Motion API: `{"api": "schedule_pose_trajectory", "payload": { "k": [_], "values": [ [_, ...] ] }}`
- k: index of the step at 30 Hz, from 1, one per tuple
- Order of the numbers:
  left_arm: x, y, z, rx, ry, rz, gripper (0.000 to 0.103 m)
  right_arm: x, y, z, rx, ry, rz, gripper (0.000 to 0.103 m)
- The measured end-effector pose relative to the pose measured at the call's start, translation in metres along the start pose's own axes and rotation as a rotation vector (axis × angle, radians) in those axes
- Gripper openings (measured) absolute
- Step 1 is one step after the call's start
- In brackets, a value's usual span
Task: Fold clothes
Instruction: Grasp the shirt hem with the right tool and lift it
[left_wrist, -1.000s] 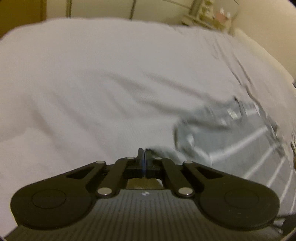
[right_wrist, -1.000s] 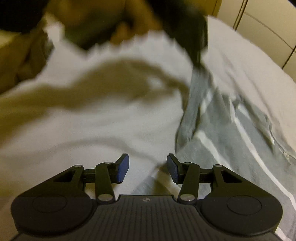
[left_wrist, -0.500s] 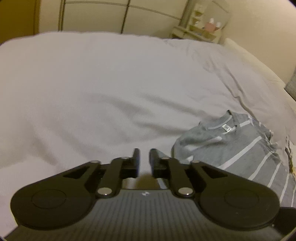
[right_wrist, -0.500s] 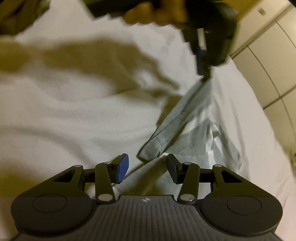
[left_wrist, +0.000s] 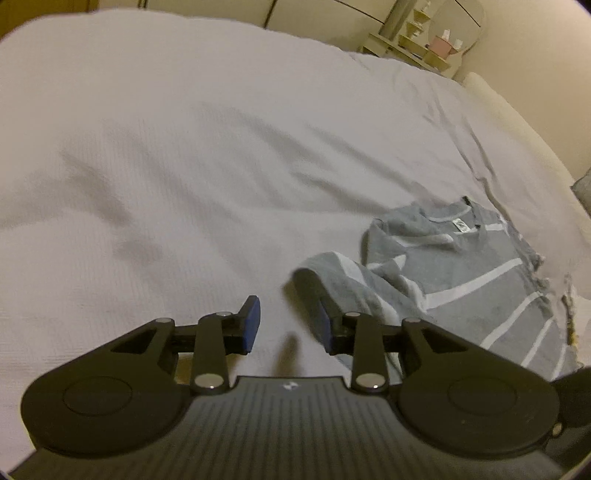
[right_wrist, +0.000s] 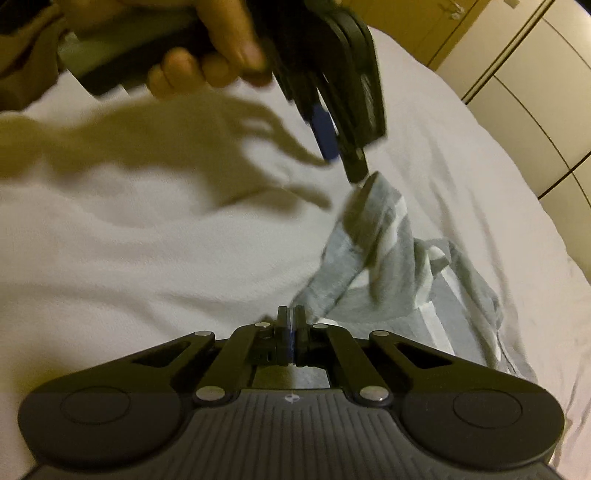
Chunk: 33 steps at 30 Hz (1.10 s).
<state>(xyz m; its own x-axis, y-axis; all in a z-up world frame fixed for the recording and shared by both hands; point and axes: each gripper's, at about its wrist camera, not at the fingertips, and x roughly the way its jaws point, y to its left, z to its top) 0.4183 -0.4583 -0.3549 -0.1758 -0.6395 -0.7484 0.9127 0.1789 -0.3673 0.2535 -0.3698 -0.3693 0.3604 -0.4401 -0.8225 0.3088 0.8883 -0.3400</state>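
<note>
One grey striped shirt (left_wrist: 476, 273) on bed (left_wrist: 184, 147), left hand-held gripper (left_wrist: 286, 325) released, right hand-held gripper (right_wrist: 291, 332) clenched on shirt

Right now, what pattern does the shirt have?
Grey with thin white stripes; the shirt shows best in the left wrist view.

— Shirt (left_wrist: 461, 273) cut off at the right edge and behind the left gripper (left_wrist: 286, 325) body in the left wrist view; hem and far sleeve out of sight.

— Same in the right wrist view: lower part of the shirt (right_wrist: 373, 266) lost behind the right gripper (right_wrist: 290, 325). Cannot tell whether cloth sits between those closed fingers.

— Hand (right_wrist: 218, 48) on the other gripper blurred, cropped by the top edge.

— Sleeve tip beside that gripper's fingers (right_wrist: 325, 136) smeared; touching or apart, impossible to say.

— Label (left_wrist: 461, 225) at the collar too small to read. Shelf (left_wrist: 417, 44) items too small to name.
</note>
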Motion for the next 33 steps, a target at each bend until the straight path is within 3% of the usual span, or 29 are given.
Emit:
{"api": "schedule_pose_trajectory", "payload": {
  "k": [5, 9, 12, 13, 16, 20, 27, 31, 33],
  "values": [
    [0.011, 0.004, 0.007, -0.156, 0.014, -0.159, 0.028, -0.006, 0.005, -0.003, 0.024, 0.013, 0.021, 0.0],
    [0.028, 0.012, 0.009, -0.283, 0.054, -0.232, 0.03, 0.0, 0.003, -0.007, 0.035, 0.037, 0.02, 0.0],
    [0.039, 0.008, 0.012, -0.288, 0.071, -0.206, 0.017, 0.006, 0.003, -0.012, 0.04, 0.058, 0.027, 0.004],
    [0.039, 0.005, 0.012, -0.271, 0.056, -0.191, 0.0, 0.007, 0.004, -0.014, 0.049, 0.069, 0.033, 0.005],
    [0.011, 0.002, 0.013, -0.225, -0.083, -0.155, 0.0, 0.004, 0.004, -0.022, 0.085, 0.095, 0.052, 0.005],
    [-0.021, 0.001, 0.004, -0.159, -0.165, -0.128, 0.0, -0.008, 0.007, -0.033, 0.145, 0.122, 0.093, 0.005],
    [-0.033, -0.001, -0.027, -0.167, -0.071, -0.166, 0.0, -0.024, -0.004, -0.037, 0.243, 0.12, 0.105, 0.008],
    [-0.028, 0.008, -0.036, -0.205, -0.05, -0.16, 0.0, -0.03, -0.015, -0.026, 0.253, 0.071, 0.068, 0.022],
    [-0.025, 0.012, -0.034, -0.212, -0.055, -0.155, 0.0, -0.029, -0.022, -0.017, 0.241, 0.049, 0.05, 0.022]
  ]
}}
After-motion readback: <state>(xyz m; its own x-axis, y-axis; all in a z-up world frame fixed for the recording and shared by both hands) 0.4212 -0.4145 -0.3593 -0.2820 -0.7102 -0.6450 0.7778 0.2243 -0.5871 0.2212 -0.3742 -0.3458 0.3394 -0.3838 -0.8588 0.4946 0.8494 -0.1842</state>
